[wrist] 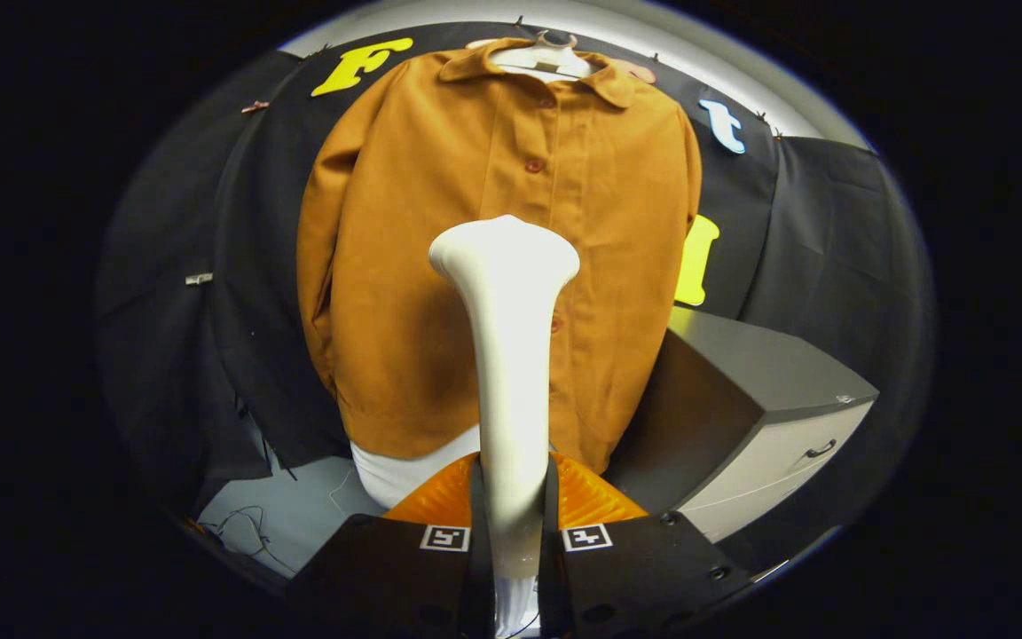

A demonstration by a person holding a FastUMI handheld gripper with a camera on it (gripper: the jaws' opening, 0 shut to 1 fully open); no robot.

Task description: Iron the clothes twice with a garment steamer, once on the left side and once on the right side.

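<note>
**Steamer held up in front of the hanging shirt**

The tongs [511, 524] are clenched around the handle of a white garment steamer [507, 355], one finger pressing on each side of it. The steamer rises straight up from between the fingers, and its flared head sits level with the middle of the shirt's front, over the row of buttons. Whether the head touches the cloth or stands just off it, I cannot tell.

The orange shirt [440, 266] hangs buttoned on a pale hanger [545, 55] against the black cloth wall [236, 266]. Its collar lies flat at the top and both sleeves hang down at the sides. A strip of white fabric [391, 470] shows below the shirt's hem, just beyond the fingers.

Beside the shirt's lower corner stands a grey cabinet [742, 390] with a light drawer front and a small dark handle. On the other side, thin cables [245, 524] lie on the pale floor.
</note>
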